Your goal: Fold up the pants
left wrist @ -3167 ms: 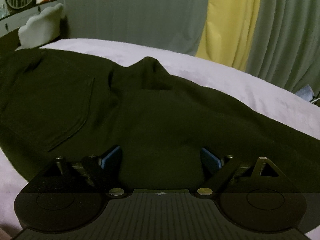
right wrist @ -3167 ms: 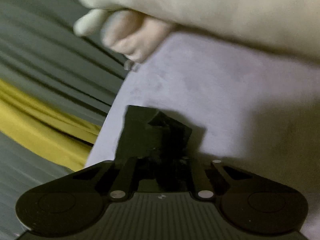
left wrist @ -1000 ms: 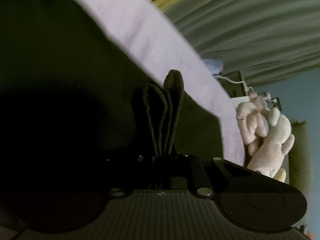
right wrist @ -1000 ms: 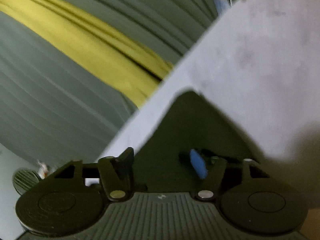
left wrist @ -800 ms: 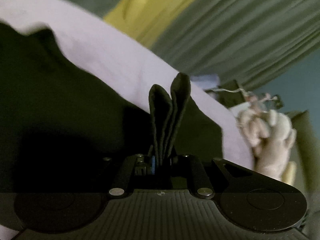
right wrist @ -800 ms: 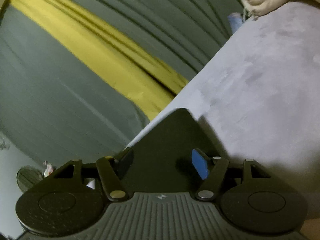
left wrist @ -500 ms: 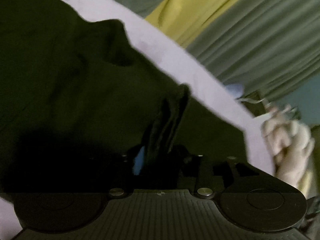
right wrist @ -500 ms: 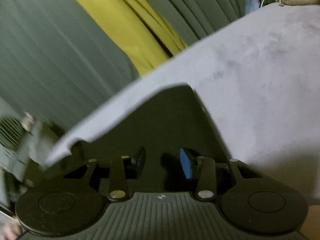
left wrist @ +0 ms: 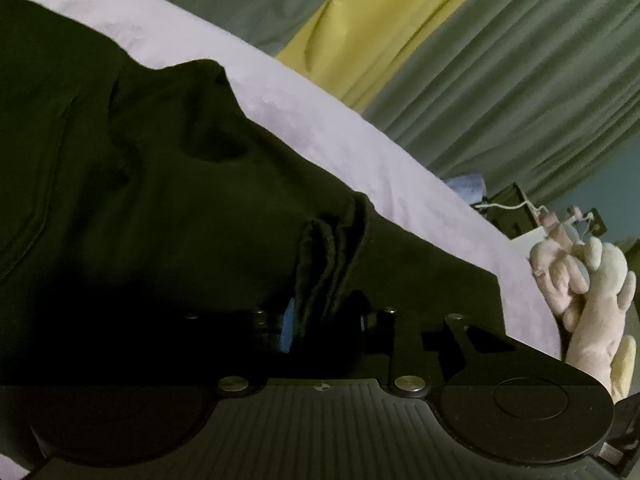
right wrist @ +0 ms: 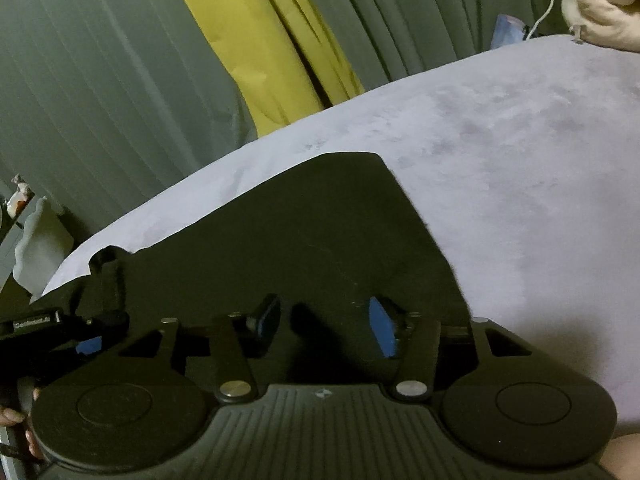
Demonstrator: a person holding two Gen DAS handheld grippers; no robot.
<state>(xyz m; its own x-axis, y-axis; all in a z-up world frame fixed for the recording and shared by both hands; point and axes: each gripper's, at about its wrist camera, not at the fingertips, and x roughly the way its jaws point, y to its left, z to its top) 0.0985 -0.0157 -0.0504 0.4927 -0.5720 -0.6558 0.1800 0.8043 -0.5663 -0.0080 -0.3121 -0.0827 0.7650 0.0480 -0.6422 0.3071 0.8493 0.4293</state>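
- Pale lilac bedding (right wrist: 520,168) covers the bed, and dark pants (left wrist: 140,184) lie spread across it in both wrist views.
- Nearest in the left wrist view, the left gripper (left wrist: 324,320) is clamped on a bunched fold of the pants, with several layers of the cloth standing up between its jaws.
- Beyond that fold, the pants stretch left and far over the bedding, with a raised hump at the far edge.
- Nearest in the right wrist view, the right gripper (right wrist: 324,322) has its jaws apart over the pants, its blue pads (right wrist: 382,332) showing and nothing pinched between them.
- Farther on, a squared end of the pants (right wrist: 340,200) lies flat on the bedding.
- At the right, past the bed's edge, sits a cream plush toy (left wrist: 592,288).
- Farthest back hang grey-green curtains (right wrist: 100,80) with a yellow panel (right wrist: 260,48) between them.
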